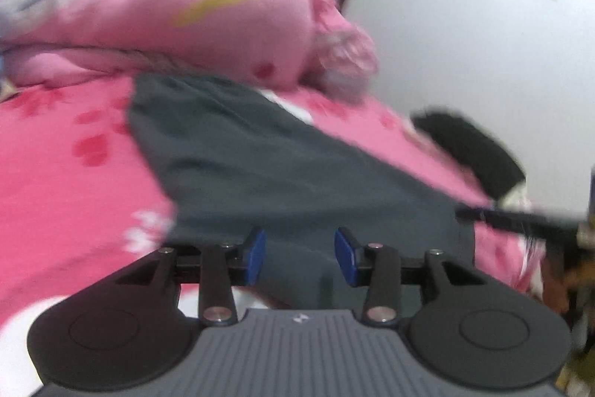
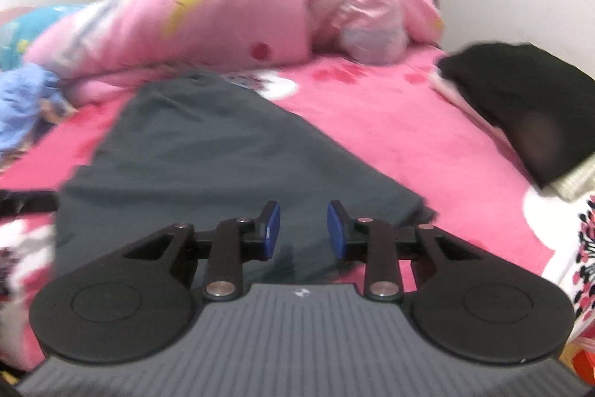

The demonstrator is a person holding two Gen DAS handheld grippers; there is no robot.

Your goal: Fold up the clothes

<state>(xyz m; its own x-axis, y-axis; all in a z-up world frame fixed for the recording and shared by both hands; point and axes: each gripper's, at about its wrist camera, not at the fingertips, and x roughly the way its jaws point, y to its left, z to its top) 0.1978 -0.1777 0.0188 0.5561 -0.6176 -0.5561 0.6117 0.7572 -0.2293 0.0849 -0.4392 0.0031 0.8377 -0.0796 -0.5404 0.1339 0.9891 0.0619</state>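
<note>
On the pink bedsheet [image 2: 390, 136], the soft grey garment [image 2: 208, 151] probably wants near-corner grips; left gripper [image 1: 299, 255] and right gripper [image 2: 303, 229] both gape, empty.

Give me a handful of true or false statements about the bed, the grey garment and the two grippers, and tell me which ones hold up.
1. The dark grey garment lies spread on the pink bedsheet. True.
2. The left gripper is shut on the garment. False: its jaws stand open, with nothing between them.
3. A black folded item sits on the bed to the right of the garment. True.
4. The right gripper holds a blue cloth. False: it is open and empty.
5. The pink quilt is heaped beyond the garment's far end. True.
</note>
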